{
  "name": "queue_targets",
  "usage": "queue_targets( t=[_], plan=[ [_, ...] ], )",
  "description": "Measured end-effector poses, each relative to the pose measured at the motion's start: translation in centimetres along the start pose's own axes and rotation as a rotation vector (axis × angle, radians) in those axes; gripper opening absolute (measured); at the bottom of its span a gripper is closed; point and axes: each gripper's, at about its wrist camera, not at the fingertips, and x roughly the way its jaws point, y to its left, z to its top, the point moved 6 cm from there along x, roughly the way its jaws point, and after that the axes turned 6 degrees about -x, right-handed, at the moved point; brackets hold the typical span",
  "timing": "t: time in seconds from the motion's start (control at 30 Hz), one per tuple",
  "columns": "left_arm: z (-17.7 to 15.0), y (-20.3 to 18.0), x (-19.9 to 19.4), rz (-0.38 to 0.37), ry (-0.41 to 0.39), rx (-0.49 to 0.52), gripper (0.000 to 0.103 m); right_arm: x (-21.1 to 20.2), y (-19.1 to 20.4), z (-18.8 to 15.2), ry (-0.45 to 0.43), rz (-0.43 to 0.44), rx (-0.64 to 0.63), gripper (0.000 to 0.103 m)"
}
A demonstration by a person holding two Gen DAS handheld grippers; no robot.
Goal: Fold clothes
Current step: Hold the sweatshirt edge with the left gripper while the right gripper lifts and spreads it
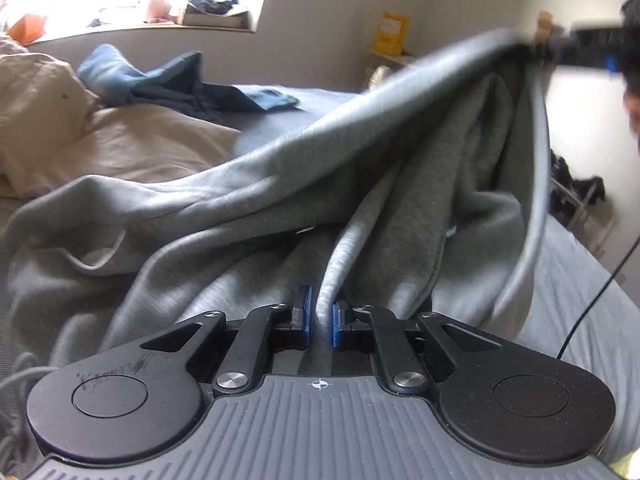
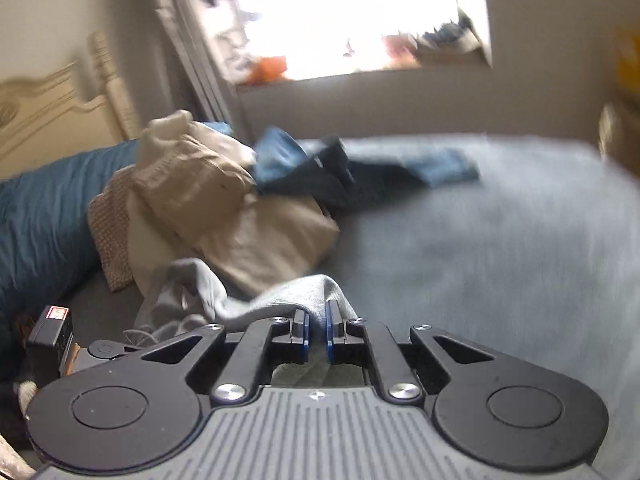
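Tongs left point(image 1: 320, 316) and right point(image 2: 317, 330) pinch grey sweatshirt point(image 1: 280, 184) above bed point(image 2: 500, 248)

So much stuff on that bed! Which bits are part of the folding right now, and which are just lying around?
In use:
- grey sweatshirt, stretched between the two grippers
- left gripper, shut on its fabric
- right gripper, shut on another edge

Lying about:
- beige clothes
- blue clothes
- teal pillow
- yellow bag
- clutter on the windowsill
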Motion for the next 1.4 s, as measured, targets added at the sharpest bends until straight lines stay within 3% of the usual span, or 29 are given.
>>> queue_targets(
  t=[0.1, 0.17, 0.23, 0.27, 0.3, 0.4, 0.47, 0.53, 0.6, 0.7, 0.77, 0.87, 1.13, 1.23, 1.4],
  plan=[
    [0.2, 1.3, 0.1, 0.004, 0.004, -0.060, 0.008, 0.2, 2.5, 3.7, -0.097, 0.003, -0.163, 0.006],
    [0.1, 2.0, 0.9, 0.013, 0.033, -0.088, 0.008, 1.9, 2.8, 4.5, -0.101, -0.015, -0.199, 0.006],
    [-0.2, 2.3, 1.8, 0.025, 0.059, -0.097, 0.008, 5.0, 1.6, 3.7, -0.042, -0.070, -0.179, 0.010],
    [-0.4, 2.4, 2.2, 0.030, 0.071, -0.100, 0.008, 6.3, 0.3, 2.8, -0.002, -0.106, -0.150, 0.017],
    [-0.6, 2.5, 2.6, 0.032, 0.082, -0.103, 0.008, 7.3, -1.2, 1.8, 0.028, -0.148, -0.109, 0.023],
    [-0.8, 2.9, 3.4, 0.034, 0.091, -0.108, 0.008, 9.0, -5.3, -1.0, 0.094, -0.236, 0.049, 0.029],
    [-0.8, 3.2, 3.7, 0.029, 0.095, -0.114, 0.009, 7.6, -7.0, -2.2, 0.062, -0.171, 0.233, 0.031],
    [-0.6, 3.6, 4.0, 0.020, 0.099, -0.124, 0.011, 6.1, -6.9, -3.1, 0.038, -0.053, 0.317, 0.036],
    [-0.5, 3.9, 4.3, 0.012, 0.105, -0.137, 0.011, 4.8, -5.5, -4.2, 0.047, 0.066, 0.330, 0.058],
    [-0.8, 4.3, 4.3, 0.000, 0.107, -0.160, 0.011, 4.7, -1.9, -7.3, 0.168, 0.241, 0.343, 0.073],
    [-1.0, 4.4, 4.3, -0.009, 0.109, -0.176, 0.011, 5.6, 0.3, -10.4, 0.281, 0.288, 0.382, 0.074],
    [-1.2, 4.4, 4.2, -0.024, 0.105, -0.203, 0.014, 7.8, 1.9, -14.3, 0.380, 0.259, 0.451, 0.074],
    [-1.9, 3.8, 3.2, -0.036, 0.078, -0.247, 0.029, 13.1, 1.4, -17.7, 0.332, 0.232, 0.722, 0.076],
    [-2.4, 3.4, 2.8, -0.040, 0.076, -0.247, 0.033, 13.7, 0.8, -18.7, 0.319, 0.210, 0.790, 0.070],
    [-3.1, 2.3, 2.2, -0.041, 0.066, -0.205, 0.042, 13.6, 1.5, -18.3, 0.293, 0.163, 0.689, 0.054]
  ],
)
